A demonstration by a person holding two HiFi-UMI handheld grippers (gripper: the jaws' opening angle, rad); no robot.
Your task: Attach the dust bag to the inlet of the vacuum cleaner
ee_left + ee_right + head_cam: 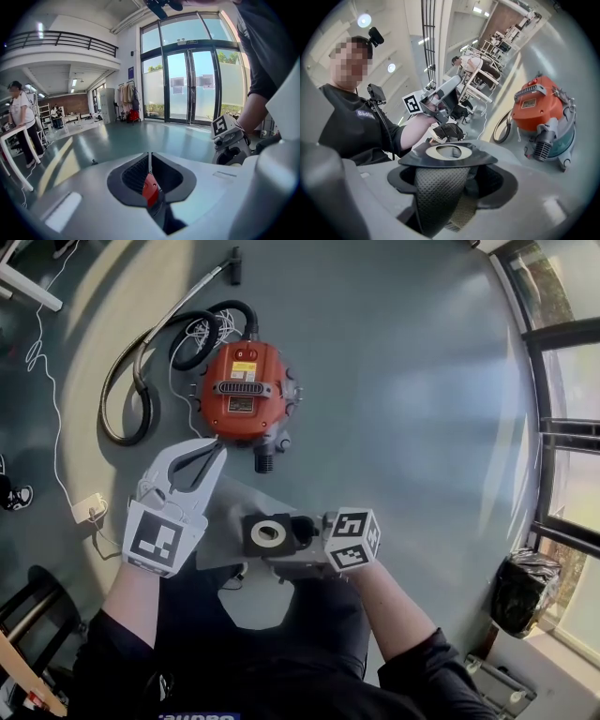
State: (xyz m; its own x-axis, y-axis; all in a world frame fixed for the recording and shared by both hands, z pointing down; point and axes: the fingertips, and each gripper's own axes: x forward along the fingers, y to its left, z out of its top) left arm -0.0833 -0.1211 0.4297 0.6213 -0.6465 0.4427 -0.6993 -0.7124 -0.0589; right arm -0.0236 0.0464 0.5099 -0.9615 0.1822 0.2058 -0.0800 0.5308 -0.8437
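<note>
The orange vacuum cleaner [242,390] stands on the grey floor, its ribbed inlet [264,462] facing me. In the right gripper view the vacuum cleaner [539,110] is at the right, with the inlet [543,147] low on its front. My right gripper [295,535] is shut on the dust bag [267,533], holding the black collar with its white ring [449,153] at the jaw tips; grey fabric hangs between the jaws. My left gripper [214,457] hovers just left of the inlet, tips together with nothing between them; orange shows through the slit [150,187].
A black hose [141,362] loops left of the vacuum, and a white cord [42,362] runs to a power strip [89,509]. A black bin bag [525,592] sits by the window wall at right. A person [21,122] stands at a table far off.
</note>
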